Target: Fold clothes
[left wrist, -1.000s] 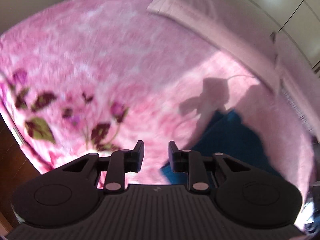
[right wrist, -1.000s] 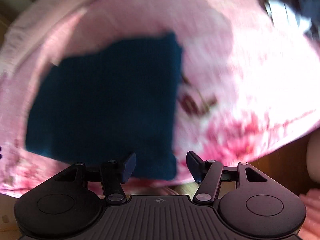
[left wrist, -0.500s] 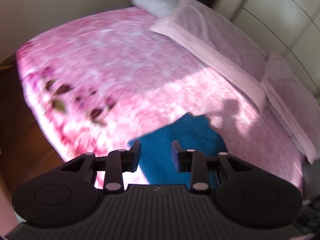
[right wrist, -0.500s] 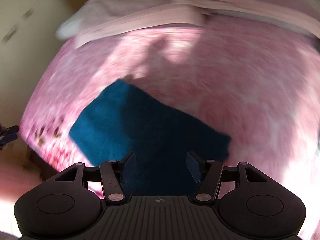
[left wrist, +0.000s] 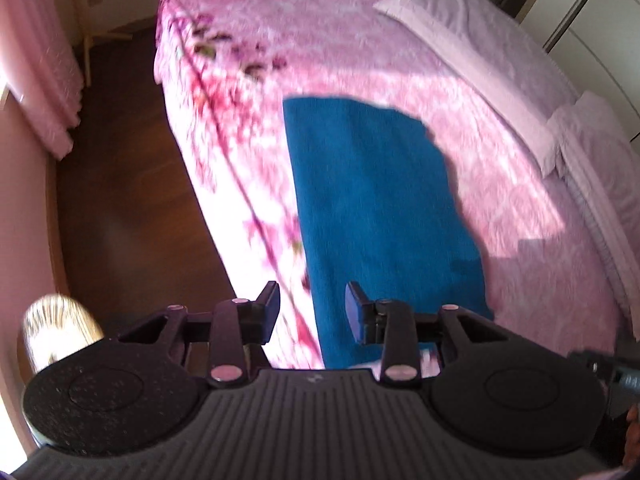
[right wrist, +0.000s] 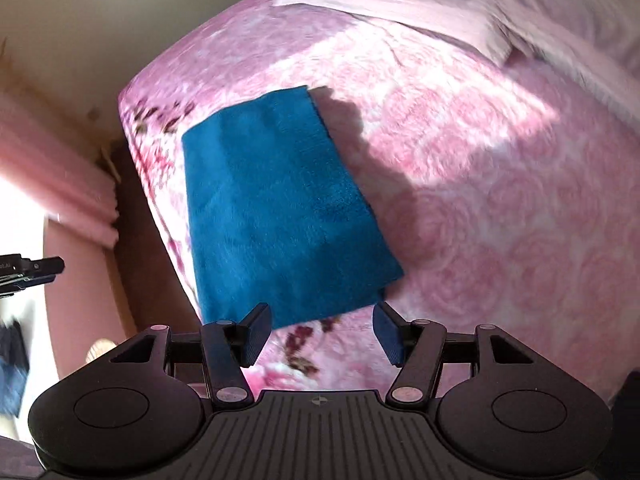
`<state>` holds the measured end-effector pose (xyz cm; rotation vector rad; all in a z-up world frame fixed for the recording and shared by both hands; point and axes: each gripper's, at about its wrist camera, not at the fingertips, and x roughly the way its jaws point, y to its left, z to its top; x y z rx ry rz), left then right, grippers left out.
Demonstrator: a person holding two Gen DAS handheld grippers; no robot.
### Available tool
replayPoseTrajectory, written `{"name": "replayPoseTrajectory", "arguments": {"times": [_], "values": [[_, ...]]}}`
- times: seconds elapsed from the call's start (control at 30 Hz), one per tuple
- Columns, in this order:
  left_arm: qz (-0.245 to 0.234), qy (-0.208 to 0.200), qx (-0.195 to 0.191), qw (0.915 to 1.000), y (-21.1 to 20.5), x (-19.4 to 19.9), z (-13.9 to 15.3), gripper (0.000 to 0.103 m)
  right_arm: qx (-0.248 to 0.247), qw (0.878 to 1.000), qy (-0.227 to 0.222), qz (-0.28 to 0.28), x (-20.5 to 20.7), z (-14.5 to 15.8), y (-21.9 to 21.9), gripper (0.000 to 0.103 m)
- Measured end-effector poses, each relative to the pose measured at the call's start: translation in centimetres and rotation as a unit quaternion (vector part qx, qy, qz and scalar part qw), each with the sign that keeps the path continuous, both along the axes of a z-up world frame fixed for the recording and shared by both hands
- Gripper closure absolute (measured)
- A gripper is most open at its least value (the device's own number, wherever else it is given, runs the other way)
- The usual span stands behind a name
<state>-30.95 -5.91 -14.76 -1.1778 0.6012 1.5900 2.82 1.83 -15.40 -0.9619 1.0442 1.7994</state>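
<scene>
Teal folded cloth [right wrist: 280, 208], flat rectangle on pink bedspread [right wrist: 500, 220], left tool [left wrist: 313, 312] and right tool [right wrist: 320, 332] spread, empty

Strongly sunlit with blown-out glare along the bed [left wrist: 248, 184] edge, dark hard shadow across the blue cloth [right wrist: 280, 208], motion-blurred throughout, bent and darkened toward the fisheye corners.

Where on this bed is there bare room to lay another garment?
Bare pink bedspread lies between the blue cloth and the pillows, and beyond the cloth's far end. The near strip between cloth and bed edge is narrow.
</scene>
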Motion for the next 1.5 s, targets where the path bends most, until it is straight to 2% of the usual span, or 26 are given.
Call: {"name": "replayPoseTrajectory", "arguments": {"times": [0.2, 0.33, 0.53, 0.77, 1.17, 1.5], "values": [[0.0, 0.032, -0.022, 0.9993, -2.9, 4.9, -0.5, 0.071, 0.006, 0.999, -0.024, 0.04, -0.4, -1.3, -0.6, 0.043], [-0.013, 0.065, -0.011, 0.9977, -3.4, 7.3, 0.5, 0.07, 0.025, 0.996, -0.035, 0.082, -2.1, -1.4, -0.8, 0.043], [-0.023, 0.108, 0.004, 0.9939, -4.3, 9.6, 2.2, 0.068, 0.044, 0.991, -0.024, 0.121, -3.3, -0.8, -1.5, 0.043], [-0.015, 0.114, 0.002, 0.9934, -5.2, 10.6, 2.3, 0.067, 0.028, 0.993, -0.016, 0.117, -2.1, -1.2, -2.1, 0.043], [-0.005, 0.093, -0.031, 0.9952, -5.6, 12.6, -0.2, 0.066, 0.002, 0.991, -0.04, 0.126, 0.1, -2.8, -2.0, 0.043], [0.014, 0.086, -0.059, 0.9944, -5.6, 12.7, -1.7, 0.066, -0.018, 0.987, -0.046, 0.154, -0.1, -4.6, -1.4, 0.043]]}}
